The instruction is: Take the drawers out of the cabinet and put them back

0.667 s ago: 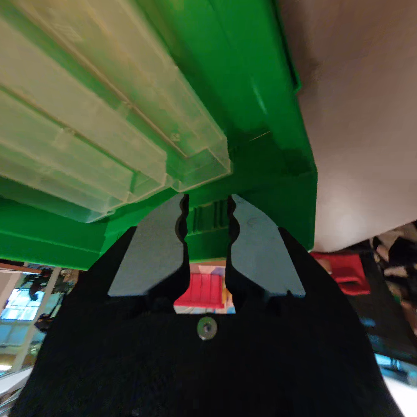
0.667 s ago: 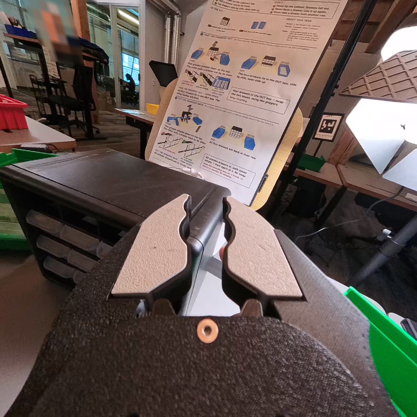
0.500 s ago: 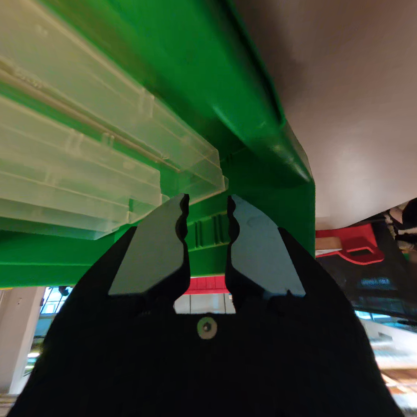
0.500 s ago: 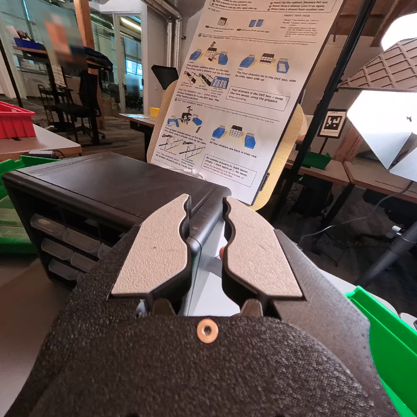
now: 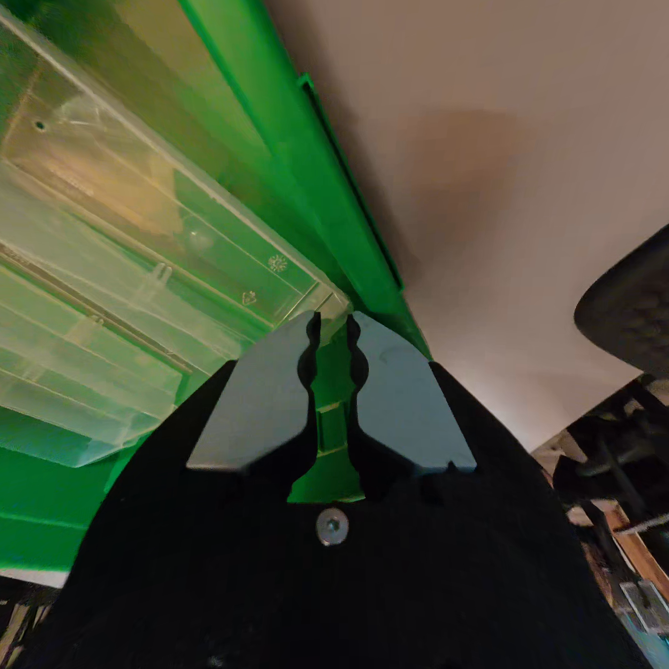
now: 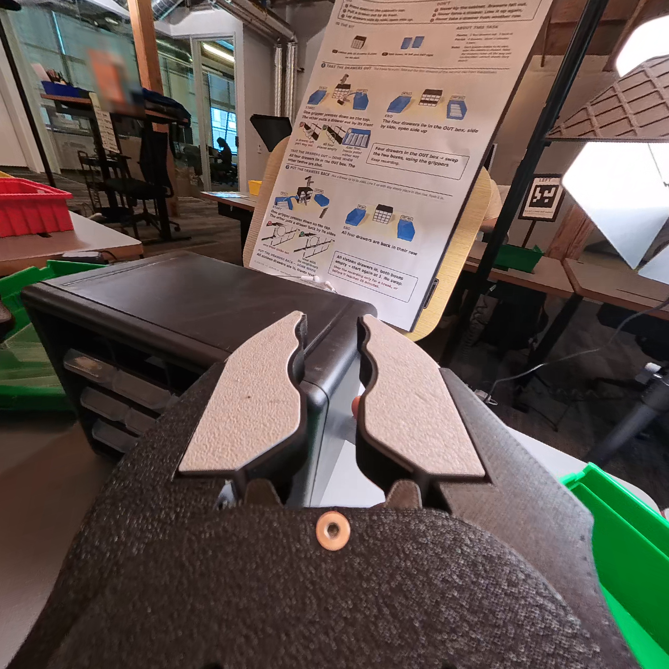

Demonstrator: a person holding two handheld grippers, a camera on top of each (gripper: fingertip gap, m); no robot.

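Swinging in over the green bin (image 5: 327, 202), the left gripper (image 5: 333, 320) is now sitting w/ its tips right at the corner of the nearest clear drawer (image 5: 202, 253); 0.7 s ago those tips were hanging over the bin's end wall instead. Its jaws are standing a little apart, not clamped on anything, and whether they're touching that corner I can't tell.

Going big to small: the black cabinet (image 6: 202, 289) is sitting on the table (image 5: 506, 144) btwn two green bins, w/ some top-row slots looking empty and clear drawers showing in the rows below. Behind it an instruction sheet (image 6: 398, 144) is leaning on a board. Several clear drawers are lying side by side in the left bin. The right gripper (image 6: 331, 325) is hovering at the cabinet's top right corner, jaws apart w/ the edge showing btwn them; pressing contact isn't clear.

Risks, as I'm judging them:
- Left tips are catching only a corner, so the drawer could be twisting or slipping out on the lift.
- Clear plastic is probably slick and springy; squeezing off-centre may be popping it sideways into its neighbour.
- If the right gripper isn't actually bearing down, the cabinet may be sliding back when a drawer gets pushed in.
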